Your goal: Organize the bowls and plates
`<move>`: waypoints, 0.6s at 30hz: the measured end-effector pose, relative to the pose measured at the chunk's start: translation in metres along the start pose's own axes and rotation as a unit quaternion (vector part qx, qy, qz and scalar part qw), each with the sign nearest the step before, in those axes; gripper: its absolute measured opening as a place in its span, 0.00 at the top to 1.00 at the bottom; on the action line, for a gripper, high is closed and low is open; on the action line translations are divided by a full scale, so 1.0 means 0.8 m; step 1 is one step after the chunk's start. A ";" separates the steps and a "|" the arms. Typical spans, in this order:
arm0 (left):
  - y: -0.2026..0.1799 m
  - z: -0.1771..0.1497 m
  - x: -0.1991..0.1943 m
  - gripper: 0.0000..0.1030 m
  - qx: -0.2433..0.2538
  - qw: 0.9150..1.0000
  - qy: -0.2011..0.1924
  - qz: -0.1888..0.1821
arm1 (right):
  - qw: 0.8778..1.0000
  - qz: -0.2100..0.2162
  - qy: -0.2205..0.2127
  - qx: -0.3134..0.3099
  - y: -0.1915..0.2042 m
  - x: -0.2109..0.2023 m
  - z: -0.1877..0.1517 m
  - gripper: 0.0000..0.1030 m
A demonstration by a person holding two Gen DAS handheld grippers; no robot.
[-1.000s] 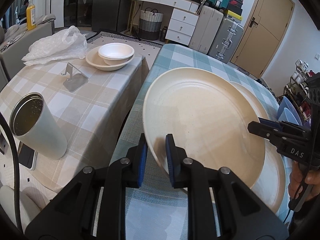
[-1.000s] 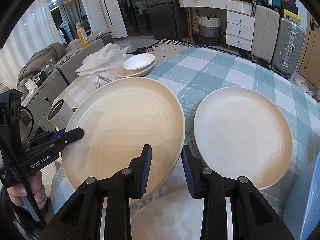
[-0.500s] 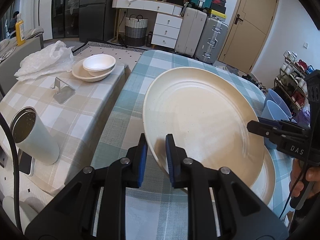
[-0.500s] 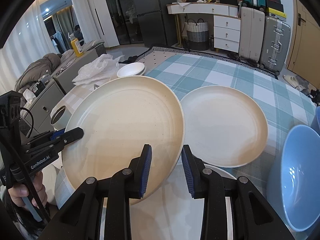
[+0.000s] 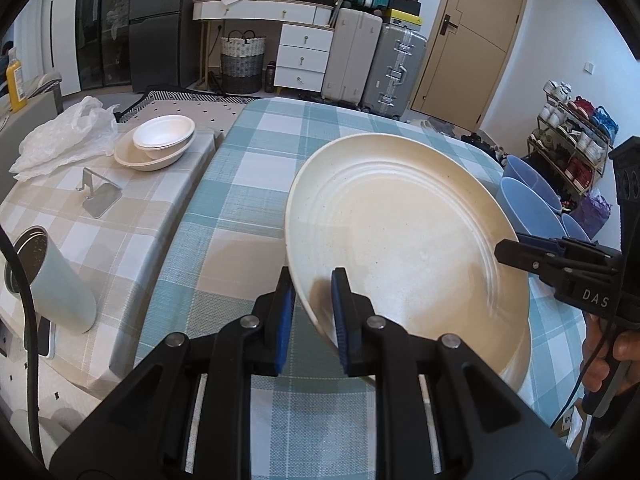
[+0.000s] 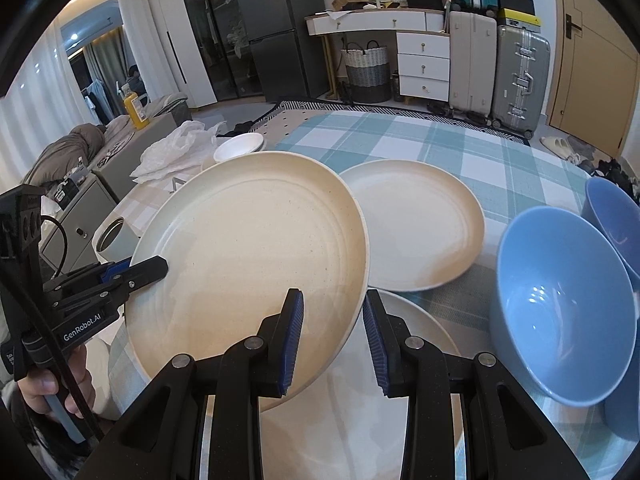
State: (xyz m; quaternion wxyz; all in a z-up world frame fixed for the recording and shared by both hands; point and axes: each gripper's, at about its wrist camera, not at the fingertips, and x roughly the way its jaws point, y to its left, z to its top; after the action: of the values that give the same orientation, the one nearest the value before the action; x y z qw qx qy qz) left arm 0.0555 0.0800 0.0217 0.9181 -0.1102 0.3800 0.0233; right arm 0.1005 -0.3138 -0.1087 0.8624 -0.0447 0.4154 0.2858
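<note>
Left hand-held gripper [image 5: 311, 312]: clenched on the cream plate [image 5: 404, 240] rim, plate tilted above the counter [image 5: 240, 208].
Right hand-held gripper [image 6: 332, 340]: also grasping that plate's rim.

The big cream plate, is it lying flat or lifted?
Lifted and tilted: the big cream plate hangs above the table, the left gripper and right gripper pinching opposite edges.

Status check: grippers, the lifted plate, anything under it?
Left gripper and right gripper both shut on the big round cream plate, held tilted above the table. Two more cream plates beneath and beyond; large blue bowl close right.
</note>
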 end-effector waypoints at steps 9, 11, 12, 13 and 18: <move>-0.031 -0.008 0.006 0.85 0.024 1.000 0.011 -0.012 | 1.000 -0.010 -0.002 0.023 -0.018 -0.021 -0.022 0.69; -0.034 -0.010 0.008 0.85 0.029 0.999 0.014 -0.015 | 1.000 -0.010 -0.002 0.029 -0.022 -0.024 -0.027 0.69; -0.036 -0.011 0.009 0.85 0.030 0.999 0.016 -0.016 | 0.999 -0.010 -0.002 0.031 -0.024 -0.025 -0.028 0.69; -0.038 -0.012 0.009 0.85 0.032 0.999 0.017 -0.017 | 0.999 -0.011 -0.001 0.032 -0.025 -0.026 -0.031 0.69; -0.048 -0.017 0.013 0.84 0.043 0.999 0.023 -0.020 | 0.999 -0.014 0.000 0.040 -0.033 -0.030 -0.041 0.69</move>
State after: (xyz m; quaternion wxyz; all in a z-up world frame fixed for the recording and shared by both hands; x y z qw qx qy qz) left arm 0.0581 0.0388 0.0119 0.9135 -0.0789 0.3989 -0.0143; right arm 0.0802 -0.3569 -0.1164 0.8673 -0.0157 0.4262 0.2565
